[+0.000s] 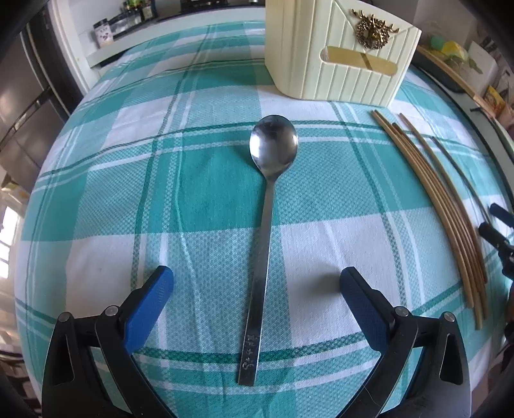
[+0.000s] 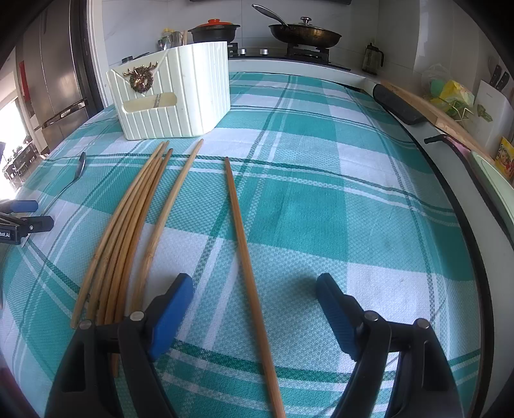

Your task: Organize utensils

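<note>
Left wrist view: left gripper [image 1: 257,283] at bottom centre, jaws released and spread wide, blue pads [image 1: 149,307] on either side of the handle of a metal spoon [image 1: 266,225] without touching it; spoon lies flat on the teal-and-white checked tablecloth [image 1: 199,193], bowl toward the upper centre, handle end with stamped marks at bottom centre between the pads; cream ribbed utensil holder [image 1: 340,54] stands upright at top right of centre, gold deer-and-wreath ornament [image 1: 374,30] on its front; spoon bowl near the holder but apart from it; bundle of bamboo chopsticks [image 1: 449,218] along the right side of the frame, well apart from the spoon; right gripper's blue tips visible at the far right edge.

Right wrist view: right gripper [image 2: 255,299] at bottom centre, jaws released, nothing grasped; a single chopstick [image 2: 247,257] runs from mid-frame down through the gap between the pads [image 2: 173,318], contact not apparent; five further chopsticks lie close together at left of centre, tips pointing toward the holder [image 2: 180,96] at upper left; spoon seen small at the left edge; stove with a lidded frying pan [image 2: 303,33] and a black pot with orange lid [image 2: 213,30] across the top.
</note>
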The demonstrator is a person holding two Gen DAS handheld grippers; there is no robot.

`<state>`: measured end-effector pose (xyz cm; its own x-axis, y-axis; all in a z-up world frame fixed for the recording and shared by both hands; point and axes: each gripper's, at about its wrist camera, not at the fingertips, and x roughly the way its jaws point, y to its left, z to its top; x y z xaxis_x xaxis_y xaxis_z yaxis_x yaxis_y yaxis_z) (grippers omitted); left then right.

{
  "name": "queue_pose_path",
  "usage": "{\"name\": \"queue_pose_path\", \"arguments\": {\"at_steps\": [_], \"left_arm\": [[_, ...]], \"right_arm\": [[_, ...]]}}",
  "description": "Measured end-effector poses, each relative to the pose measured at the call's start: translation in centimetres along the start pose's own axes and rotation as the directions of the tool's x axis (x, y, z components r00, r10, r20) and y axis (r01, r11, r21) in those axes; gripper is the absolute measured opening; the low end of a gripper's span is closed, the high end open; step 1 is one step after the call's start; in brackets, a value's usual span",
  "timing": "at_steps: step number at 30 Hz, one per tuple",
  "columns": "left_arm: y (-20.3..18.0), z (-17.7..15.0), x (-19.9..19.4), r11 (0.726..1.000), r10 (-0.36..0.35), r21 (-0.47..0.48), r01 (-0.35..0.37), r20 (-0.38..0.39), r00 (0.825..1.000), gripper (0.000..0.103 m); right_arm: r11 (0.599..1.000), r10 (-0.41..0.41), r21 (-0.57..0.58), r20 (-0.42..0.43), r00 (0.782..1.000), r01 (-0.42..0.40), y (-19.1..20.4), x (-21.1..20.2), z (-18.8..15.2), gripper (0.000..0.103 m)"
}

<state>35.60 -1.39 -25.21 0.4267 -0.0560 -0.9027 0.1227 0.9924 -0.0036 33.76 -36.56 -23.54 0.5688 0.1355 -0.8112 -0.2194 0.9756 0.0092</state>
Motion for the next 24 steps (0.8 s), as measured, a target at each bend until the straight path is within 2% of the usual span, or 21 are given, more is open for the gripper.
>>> {"name": "queue_pose_path", "arguments": {"at_steps": [2, 7, 9, 12, 15, 19, 24], "left_arm": [[0.2, 0.1, 0.0, 1.0, -0.01, 0.006, 0.01, 0.003, 1.0, 0.103], [0.4, -0.5, -0.2, 0.999, -0.022, 0.025, 0.019, 0.096, 0.995, 0.103], [0.4, -0.6, -0.3, 1.0, -0.022, 0.021, 0.02, 0.108, 0.994, 0.103], [0.3, -0.3, -0.1, 1.0, -0.01, 0.003, 0.01, 0.094, 0.996, 0.103], [0.4, 0.2, 0.0, 1.0, -0.018, 0.015, 0.017, 0.045, 0.999, 0.103], [0.7, 1.2, 0.5, 0.998, -0.044, 0.045, 0.044, -0.009, 0.999, 0.103], [1.2, 3.5, 1.5, 0.997, -0.059, 0.04, 0.06, -0.025, 0.998, 0.101]], "right_arm": [[1.0, 0.0, 0.0, 0.0, 1.0, 0.0, 0.0, 0.0, 0.0, 0.081], [1.0, 0.002, 0.001, 0.0, 1.0, -0.002, 0.0, 0.0, -0.1, 0.081], [1.0, 0.004, 0.003, 0.0, 1.0, -0.004, 0.0, 0.0, -0.1, 0.081], [1.0, 0.015, -0.015, -0.021, 1.0, -0.015, 0.0, 0.1, 0.1, 0.082], [0.998, 0.037, -0.05, -0.112, 0.993, -0.043, -0.2, 0.5, 1.0, 0.082], [0.989, 0.031, -0.134, -0.227, 0.973, -0.063, 0.3, 1.4, 2.6, 0.08], [0.975, 0.049, -0.197, -0.269, 0.962, -0.105, 1.3, 2.8, 4.9, 0.065]]}}
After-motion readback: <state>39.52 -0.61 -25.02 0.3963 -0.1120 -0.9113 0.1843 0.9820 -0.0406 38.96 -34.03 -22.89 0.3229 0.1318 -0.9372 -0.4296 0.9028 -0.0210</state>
